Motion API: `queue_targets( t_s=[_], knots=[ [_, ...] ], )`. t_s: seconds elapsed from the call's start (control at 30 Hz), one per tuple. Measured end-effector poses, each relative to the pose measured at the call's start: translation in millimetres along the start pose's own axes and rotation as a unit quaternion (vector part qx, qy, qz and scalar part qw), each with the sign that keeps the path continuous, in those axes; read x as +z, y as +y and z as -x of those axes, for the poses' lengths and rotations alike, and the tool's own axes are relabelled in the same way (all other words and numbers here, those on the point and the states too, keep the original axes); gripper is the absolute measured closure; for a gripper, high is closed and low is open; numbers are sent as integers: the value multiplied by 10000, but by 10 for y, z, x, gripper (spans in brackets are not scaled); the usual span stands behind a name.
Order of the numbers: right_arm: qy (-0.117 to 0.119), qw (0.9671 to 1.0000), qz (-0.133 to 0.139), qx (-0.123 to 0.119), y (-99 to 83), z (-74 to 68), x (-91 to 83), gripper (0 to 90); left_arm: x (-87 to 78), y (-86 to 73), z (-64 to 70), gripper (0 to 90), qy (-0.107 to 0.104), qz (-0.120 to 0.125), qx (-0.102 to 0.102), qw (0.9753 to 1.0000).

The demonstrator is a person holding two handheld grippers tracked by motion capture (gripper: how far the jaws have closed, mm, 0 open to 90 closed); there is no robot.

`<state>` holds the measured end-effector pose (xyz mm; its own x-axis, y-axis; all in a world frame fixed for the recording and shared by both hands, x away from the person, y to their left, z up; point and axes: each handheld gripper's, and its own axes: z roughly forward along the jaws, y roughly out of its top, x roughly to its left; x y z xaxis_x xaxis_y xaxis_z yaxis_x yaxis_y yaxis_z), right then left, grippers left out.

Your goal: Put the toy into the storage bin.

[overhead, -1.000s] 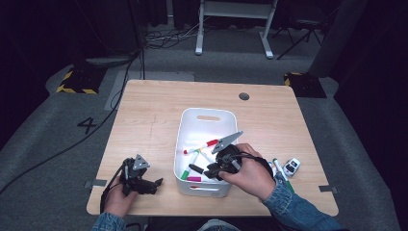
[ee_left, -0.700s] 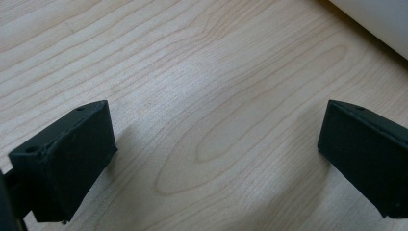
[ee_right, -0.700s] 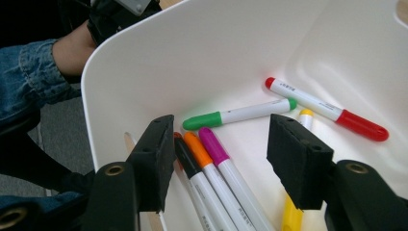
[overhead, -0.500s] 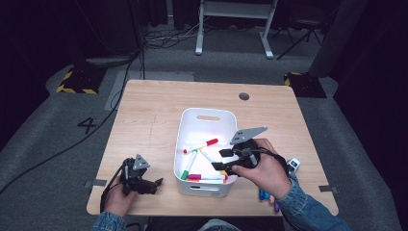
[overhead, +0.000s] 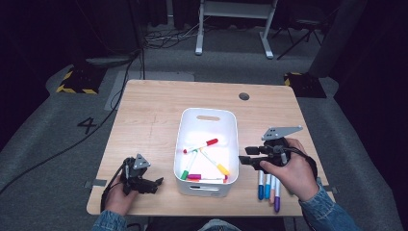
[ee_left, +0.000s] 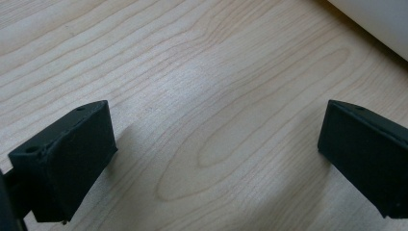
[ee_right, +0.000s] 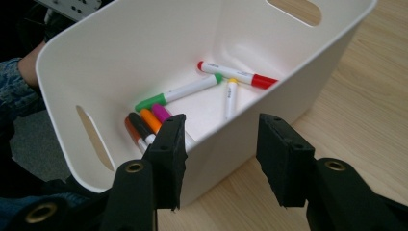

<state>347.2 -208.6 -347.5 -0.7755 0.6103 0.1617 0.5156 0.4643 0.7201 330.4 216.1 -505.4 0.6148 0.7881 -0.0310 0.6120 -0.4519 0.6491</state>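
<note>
Four markers (overhead: 268, 186) lie side by side on the table (overhead: 154, 115) just right of the white bin (overhead: 208, 115), at its near corner, partly under my right hand (overhead: 293, 175); I get them from the high view, while the right gripper view looks the other way, into the bin. There I can count the markers inside (ee_right: 192, 89): green-capped, red-capped and yellow-tipped ones on the floor, and orange, black and magenta ones bunched against the near wall. My right gripper (overhead: 250, 160) sits just beside the bin's right wall, level and pointing left at it, its jaws parted a moderate way with nothing between them but the rim seen beyond. On the bin's other side, near the table's front edge, my left hand (overhead: 119, 195) rests low with the left gripper (overhead: 156, 183) pointing toward the bin; the left gripper view shows its jaws spread wide over bare wood, holding nothing, with a sliver of the bin's wall at the top right corner.
</note>
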Motion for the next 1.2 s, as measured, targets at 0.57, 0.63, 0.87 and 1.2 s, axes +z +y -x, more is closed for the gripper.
queue_targets(
  t_s=[0.57,0.63,0.87,1.2],
  knots=[
    [-558,9937,-647,724,-578,484,82,565,0,0,0,0,-1,1,-1,10000],
    [-586,9927,-711,775,-632,518,109,564,0,0,0,0,-1,0,0,10000],
    [-685,9891,-965,873,-806,595,243,564,0,0,0,0,-1,0,0,10000],
    [-565,9856,-1250,990,-997,638,428,561,0,0,0,0,-1,1,-1,10000]
  ],
)
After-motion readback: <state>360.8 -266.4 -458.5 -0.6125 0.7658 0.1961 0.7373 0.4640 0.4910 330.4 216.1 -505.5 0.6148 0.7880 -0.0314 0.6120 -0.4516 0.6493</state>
